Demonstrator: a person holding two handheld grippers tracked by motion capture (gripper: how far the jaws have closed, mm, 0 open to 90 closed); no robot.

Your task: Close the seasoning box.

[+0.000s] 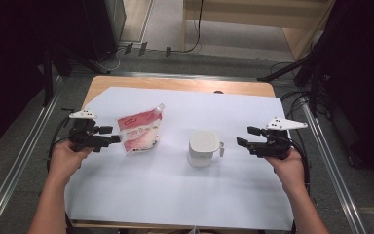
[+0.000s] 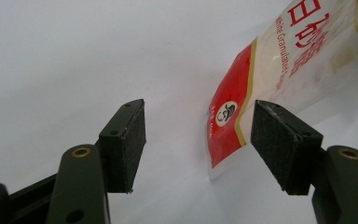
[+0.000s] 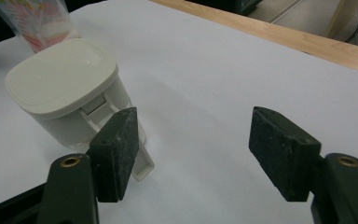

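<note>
A red and white bag of granulated sugar (image 1: 139,130) stands on the white sheet left of centre; its lower corner (image 2: 242,112) fills the upper right of the left gripper view. My left gripper (image 1: 108,135) is open just left of the bag, jaws wide apart (image 2: 200,140) and pointing at its edge, not touching it. A white lidded container (image 1: 203,147) with a side latch sits at the middle. My right gripper (image 1: 246,136) is open to its right, and in the right gripper view (image 3: 193,149) the container (image 3: 67,91) lies just beyond the left jaw.
A white sheet (image 1: 175,195) covers most of the wooden table (image 1: 175,84). Metal rails (image 1: 14,165) run along both sides of the table. Cables and dark stands (image 1: 292,73) lie on the floor behind.
</note>
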